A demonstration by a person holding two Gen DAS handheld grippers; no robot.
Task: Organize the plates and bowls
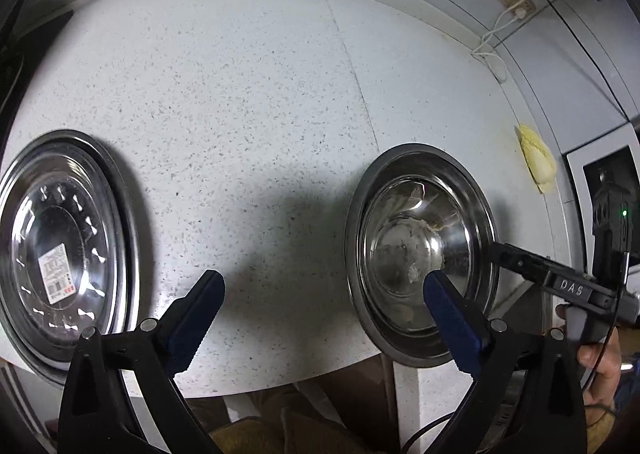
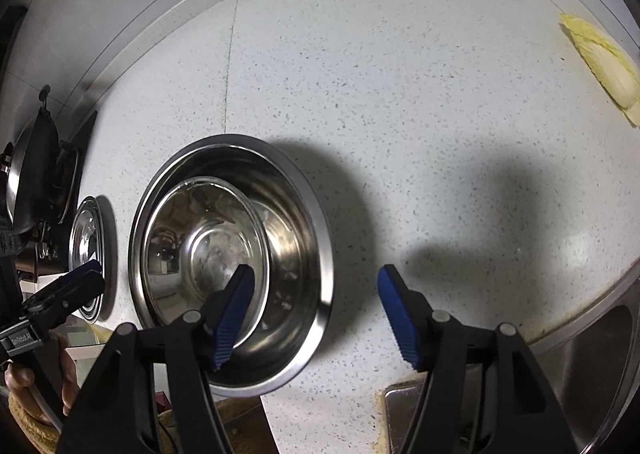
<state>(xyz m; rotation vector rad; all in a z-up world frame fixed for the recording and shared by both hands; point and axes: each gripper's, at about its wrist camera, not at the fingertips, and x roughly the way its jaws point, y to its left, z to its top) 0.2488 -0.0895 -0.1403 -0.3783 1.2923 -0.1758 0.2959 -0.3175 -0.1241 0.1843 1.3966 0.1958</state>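
A large steel bowl with a smaller steel bowl nested inside stands at the counter's front edge; it also shows in the left wrist view. A steel plate with a label sticker lies to its left; it shows small in the right wrist view. My left gripper is open and empty, above the counter between plate and bowls. My right gripper is open and empty, its left finger over the bowls' rim, its right finger over bare counter.
The speckled white counter runs back to a tiled wall. A pale cabbage piece lies far right. A steel sink sits at the right front. A dark pot stands at far left. Wall sockets and cables are at the back right.
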